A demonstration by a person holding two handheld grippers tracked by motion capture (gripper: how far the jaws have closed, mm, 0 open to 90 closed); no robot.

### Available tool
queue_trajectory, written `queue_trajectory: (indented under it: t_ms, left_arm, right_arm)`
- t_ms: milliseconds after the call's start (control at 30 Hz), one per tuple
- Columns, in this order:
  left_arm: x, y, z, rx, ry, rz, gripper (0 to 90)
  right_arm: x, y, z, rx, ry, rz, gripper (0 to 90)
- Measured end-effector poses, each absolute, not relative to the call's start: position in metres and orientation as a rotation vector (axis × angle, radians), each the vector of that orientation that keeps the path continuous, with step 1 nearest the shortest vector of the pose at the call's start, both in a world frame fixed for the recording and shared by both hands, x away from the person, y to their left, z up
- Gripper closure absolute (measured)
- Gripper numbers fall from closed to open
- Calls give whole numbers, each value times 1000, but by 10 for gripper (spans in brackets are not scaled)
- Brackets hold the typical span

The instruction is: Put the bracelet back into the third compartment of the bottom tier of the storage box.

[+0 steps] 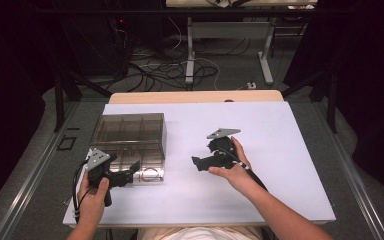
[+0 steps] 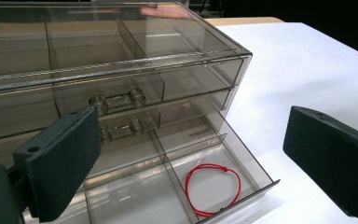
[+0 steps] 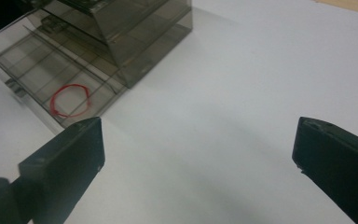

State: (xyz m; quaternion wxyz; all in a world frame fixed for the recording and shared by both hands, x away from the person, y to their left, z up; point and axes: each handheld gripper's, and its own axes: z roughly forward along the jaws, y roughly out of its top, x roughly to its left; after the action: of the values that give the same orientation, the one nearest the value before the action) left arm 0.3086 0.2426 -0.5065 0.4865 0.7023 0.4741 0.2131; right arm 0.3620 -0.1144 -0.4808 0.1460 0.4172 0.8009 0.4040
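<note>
On the white table (image 1: pixel 280 150), a smoky clear-plastic drawer cabinet (image 1: pixel 130 131) has its bottom drawer (image 2: pixel 242 182) pulled out; a thin red loop (image 2: pixel 213 188), perhaps cord, lies in its end compartment. The left gripper (image 1: pixel 130 175) hovers by the drawer, the right gripper (image 1: pixel 200 162) well apart, both with ribbed black jaws spread wide and empty.

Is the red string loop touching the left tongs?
Apart. In the left gripper view the red string loop lies flat in the open bottom drawer, and bare drawer floor shows between it and both jaws of the left tongs.
</note>
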Motion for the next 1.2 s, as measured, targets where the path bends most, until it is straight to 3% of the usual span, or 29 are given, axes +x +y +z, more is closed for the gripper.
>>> queue_trajectory:
  t_ms: [1200]
  left_arm:
    - [309, 241, -507, 1711, 1155, 520, 40]
  right_arm:
    - [365, -245, -509, 1446, 1964, 1066, 0]
